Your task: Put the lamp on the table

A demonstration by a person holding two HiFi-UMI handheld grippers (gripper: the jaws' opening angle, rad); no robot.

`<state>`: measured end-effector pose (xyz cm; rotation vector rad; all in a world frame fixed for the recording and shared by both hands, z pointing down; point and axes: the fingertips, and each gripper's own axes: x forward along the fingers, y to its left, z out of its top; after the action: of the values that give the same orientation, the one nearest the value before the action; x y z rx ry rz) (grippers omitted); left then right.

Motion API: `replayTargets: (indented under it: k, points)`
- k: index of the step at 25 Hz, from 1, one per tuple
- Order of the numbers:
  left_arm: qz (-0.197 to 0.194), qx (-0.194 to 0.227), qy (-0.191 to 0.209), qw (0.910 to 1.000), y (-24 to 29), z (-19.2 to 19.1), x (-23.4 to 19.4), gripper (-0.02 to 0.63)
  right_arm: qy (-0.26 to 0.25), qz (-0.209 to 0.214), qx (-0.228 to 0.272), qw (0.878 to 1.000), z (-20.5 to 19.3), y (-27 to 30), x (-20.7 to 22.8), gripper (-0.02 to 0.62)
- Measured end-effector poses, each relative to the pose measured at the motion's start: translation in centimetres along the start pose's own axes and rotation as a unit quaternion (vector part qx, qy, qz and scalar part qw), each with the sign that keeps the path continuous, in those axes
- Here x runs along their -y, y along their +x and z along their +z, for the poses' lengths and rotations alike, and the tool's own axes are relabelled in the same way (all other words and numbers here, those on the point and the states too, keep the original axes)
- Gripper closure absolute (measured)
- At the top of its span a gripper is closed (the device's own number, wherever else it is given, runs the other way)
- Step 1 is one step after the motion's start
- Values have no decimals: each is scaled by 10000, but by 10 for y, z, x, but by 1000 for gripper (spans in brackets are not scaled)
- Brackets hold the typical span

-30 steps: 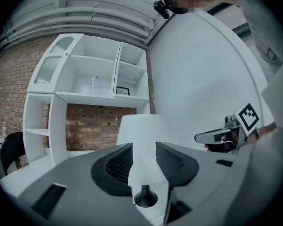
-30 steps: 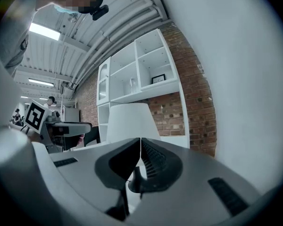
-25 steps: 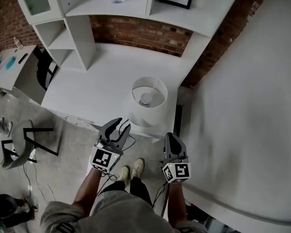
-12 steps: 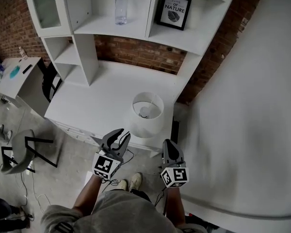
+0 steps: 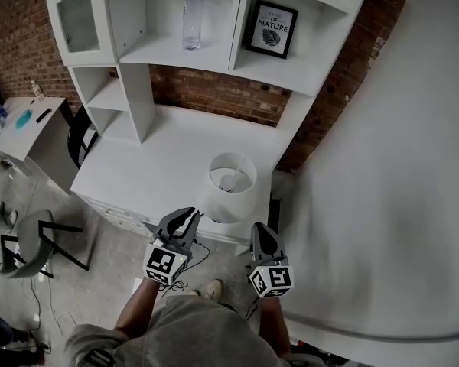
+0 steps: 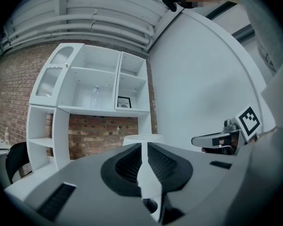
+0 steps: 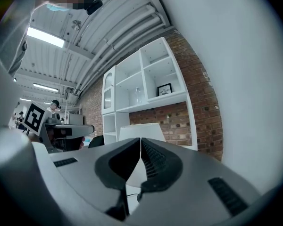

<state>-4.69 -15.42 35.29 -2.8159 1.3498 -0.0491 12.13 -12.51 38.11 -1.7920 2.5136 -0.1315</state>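
Head view: lamp (image 5: 231, 189) stands upright on the white table (image 5: 157, 167) near its front edge, apart from both grippers. Jaws of left hand-held gripper (image 5: 191, 215) just been closing, thin slit left, nothing between. Jaws of right hand-held gripper (image 5: 258, 228) together, empty.

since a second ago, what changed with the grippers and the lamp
The left hand-held gripper's jaws have just been closing: wide apart a second ago, they now stand only a thin slit apart, with nothing between them. Nothing was picked up or let go. The right hand-held gripper stays shut and empty, and the lamp stands untouched on the white desk as before.
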Motion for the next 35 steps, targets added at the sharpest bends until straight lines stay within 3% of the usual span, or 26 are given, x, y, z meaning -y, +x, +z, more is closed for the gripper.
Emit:
replayTargets:
  k: [8, 35]
  points:
    - [-16, 23, -103, 9999, 0, 2, -3, 601, -64, -26, -25, 10000, -1, -1, -2, 571]
    - [43, -81, -56, 9999, 6, -10, -14, 601, -89, -92, -41, 9999, -3, 8, 4, 572]
